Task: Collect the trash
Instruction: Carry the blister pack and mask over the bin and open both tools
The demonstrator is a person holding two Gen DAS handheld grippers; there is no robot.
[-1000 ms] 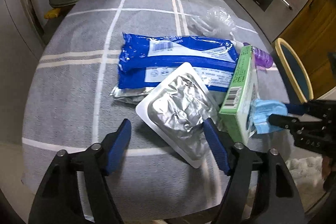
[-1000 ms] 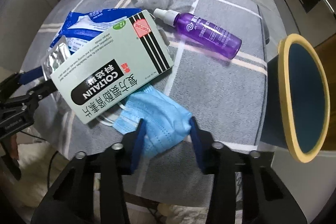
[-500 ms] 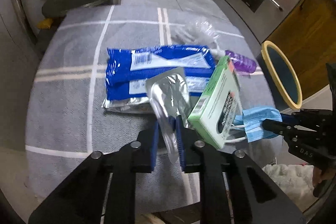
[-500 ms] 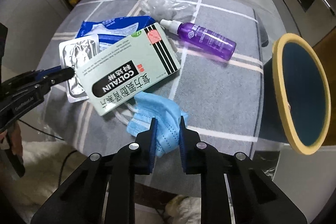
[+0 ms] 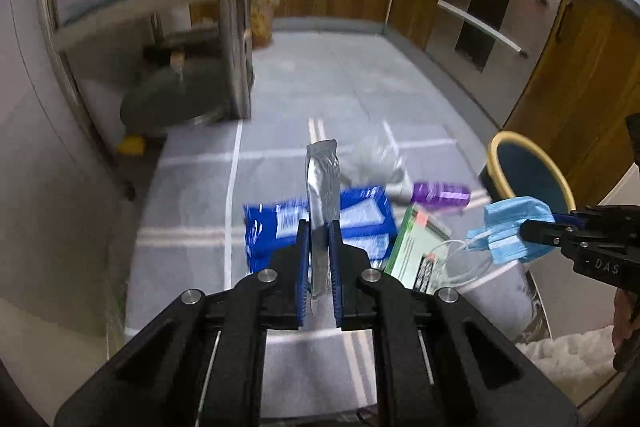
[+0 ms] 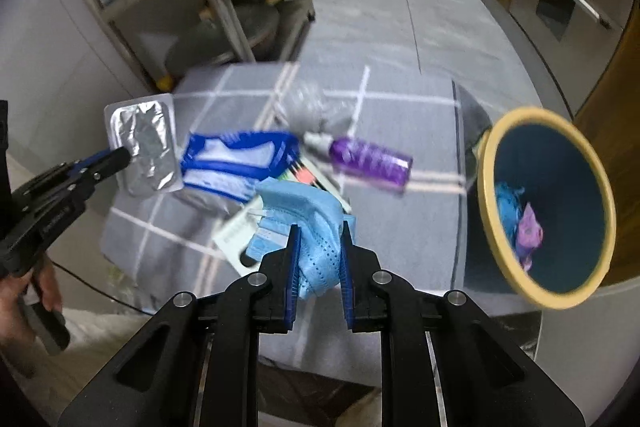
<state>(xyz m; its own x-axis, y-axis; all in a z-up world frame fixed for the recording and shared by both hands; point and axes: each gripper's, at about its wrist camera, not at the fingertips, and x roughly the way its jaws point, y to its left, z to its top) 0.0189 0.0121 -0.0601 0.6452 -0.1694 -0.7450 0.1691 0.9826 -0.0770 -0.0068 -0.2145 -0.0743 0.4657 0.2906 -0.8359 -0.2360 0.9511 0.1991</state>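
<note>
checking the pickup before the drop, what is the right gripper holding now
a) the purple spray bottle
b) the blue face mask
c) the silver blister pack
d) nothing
b: in the right wrist view the right gripper is clamped on the blue face mask, while the silver blister pack is in the left gripper and the purple spray bottle lies on the table.

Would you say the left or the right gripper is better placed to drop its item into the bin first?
Right, probably. The right gripper holds the mask lifted, with the bin open just to its right. The left gripper holds the blister pack over the table's far side, farther from the bin.
</note>
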